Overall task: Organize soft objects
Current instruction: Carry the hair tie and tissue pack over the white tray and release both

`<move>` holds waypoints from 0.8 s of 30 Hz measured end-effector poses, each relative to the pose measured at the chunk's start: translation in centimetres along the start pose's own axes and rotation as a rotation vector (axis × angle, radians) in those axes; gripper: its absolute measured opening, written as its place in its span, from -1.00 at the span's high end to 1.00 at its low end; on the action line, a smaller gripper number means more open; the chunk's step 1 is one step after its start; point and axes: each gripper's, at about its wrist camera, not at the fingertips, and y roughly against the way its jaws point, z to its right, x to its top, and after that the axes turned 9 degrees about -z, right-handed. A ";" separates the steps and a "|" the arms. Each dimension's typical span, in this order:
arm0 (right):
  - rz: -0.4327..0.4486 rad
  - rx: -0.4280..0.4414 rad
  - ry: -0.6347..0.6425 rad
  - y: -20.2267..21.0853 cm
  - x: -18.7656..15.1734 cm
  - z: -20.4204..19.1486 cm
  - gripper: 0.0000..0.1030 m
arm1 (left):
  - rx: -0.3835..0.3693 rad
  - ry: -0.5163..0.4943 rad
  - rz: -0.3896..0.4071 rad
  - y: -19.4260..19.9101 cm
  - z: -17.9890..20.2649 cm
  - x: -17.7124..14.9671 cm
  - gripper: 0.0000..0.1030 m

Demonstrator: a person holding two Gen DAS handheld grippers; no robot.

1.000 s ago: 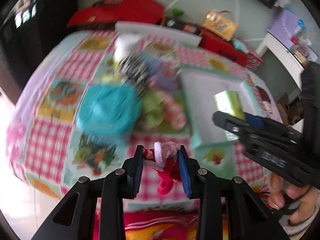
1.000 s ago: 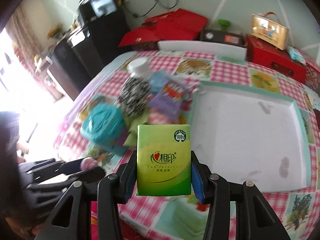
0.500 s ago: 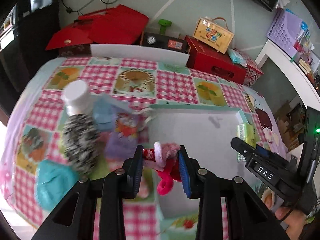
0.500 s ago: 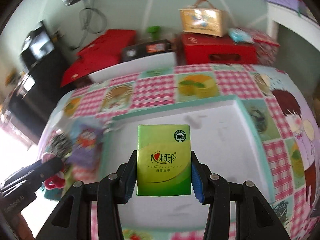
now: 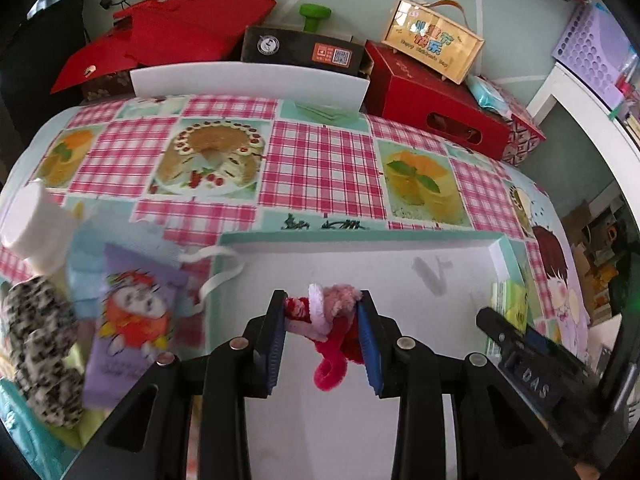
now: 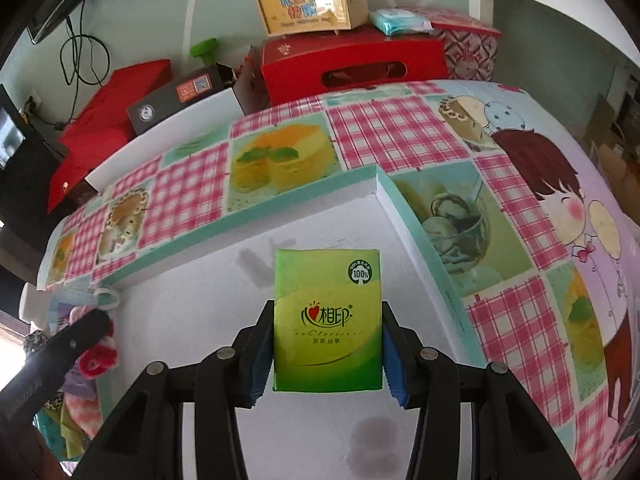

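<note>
My left gripper is shut on a pink and red fuzzy hair tie, held over the white tray with teal rim. My right gripper is shut on a green tissue pack, hanging above the same tray near its far right corner. In the left wrist view the right gripper with the green pack shows at the tray's right edge. In the right wrist view the left gripper with the hair tie sits at the tray's left edge.
Left of the tray lie a purple cartoon packet, a black-and-white speckled pouch, a white-capped bottle and a teal item. Red boxes and a white board stand beyond the checked tablecloth.
Both grippers have swept to the right from the pile of soft things to over the white tray and come lower. Each still holds its item.
</note>
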 end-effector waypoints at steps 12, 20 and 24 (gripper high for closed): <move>0.018 -0.049 0.052 -0.1 0.5 -0.5 -0.05 | -0.015 0.023 -0.028 -2.7 0.1 -0.2 -0.24; 0.047 -0.076 0.064 0.9 0.5 -1.1 -0.41 | -0.004 0.073 0.009 -1.1 -1.3 0.0 -0.42; 0.051 -0.103 0.070 1.1 0.4 -1.2 -0.42 | 0.013 0.094 0.013 -0.9 -2.0 0.1 -0.45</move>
